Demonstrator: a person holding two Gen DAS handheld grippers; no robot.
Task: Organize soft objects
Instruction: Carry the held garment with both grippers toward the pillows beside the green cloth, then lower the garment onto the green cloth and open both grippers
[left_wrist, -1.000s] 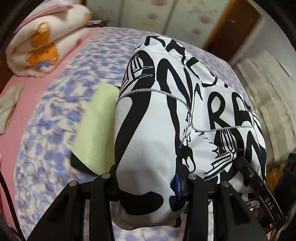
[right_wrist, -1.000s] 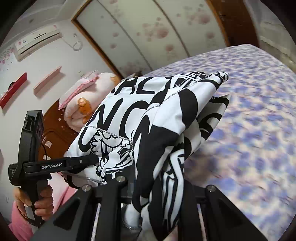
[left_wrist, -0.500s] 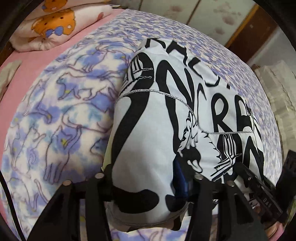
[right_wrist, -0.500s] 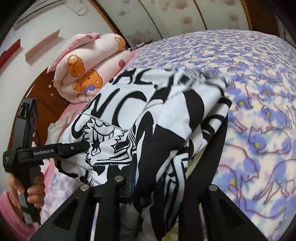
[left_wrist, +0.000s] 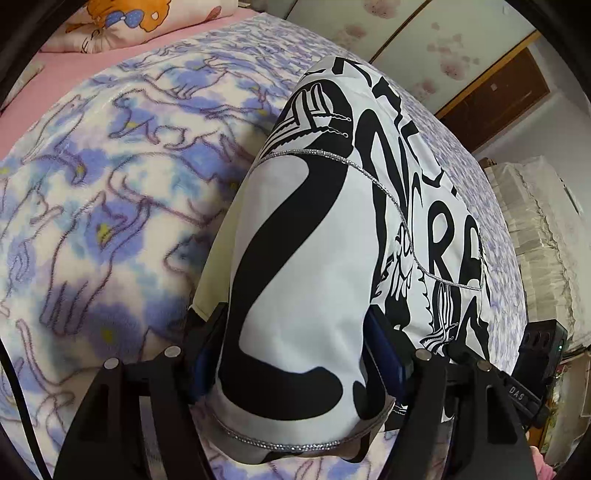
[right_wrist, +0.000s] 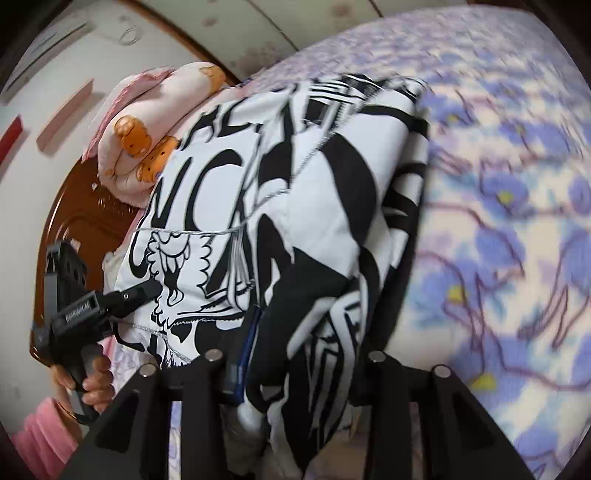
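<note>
A black-and-white printed garment (left_wrist: 332, 240) is folded into a thick bundle and held low over the blue cat-print blanket (left_wrist: 92, 221). My left gripper (left_wrist: 295, 354) is shut on one end of it, and a pale yellow layer (left_wrist: 218, 273) peeks out beneath. My right gripper (right_wrist: 295, 369) is shut on the other end of the same garment (right_wrist: 295, 206). The left gripper (right_wrist: 140, 291) also shows at the left of the right wrist view, held by a hand (right_wrist: 96, 376). Fabric hides both sets of fingertips.
A rolled pink bear-print quilt (right_wrist: 155, 125) lies at the head of the bed against a brown headboard (right_wrist: 74, 221). Pink sheet (left_wrist: 55, 81) borders the blanket. A cream covered stack (left_wrist: 543, 240) stands beside the bed on the right.
Both grippers have lowered the garment bundle toward the blanket and tilted down. The yellow layer that showed widely a second ago is now mostly covered.
</note>
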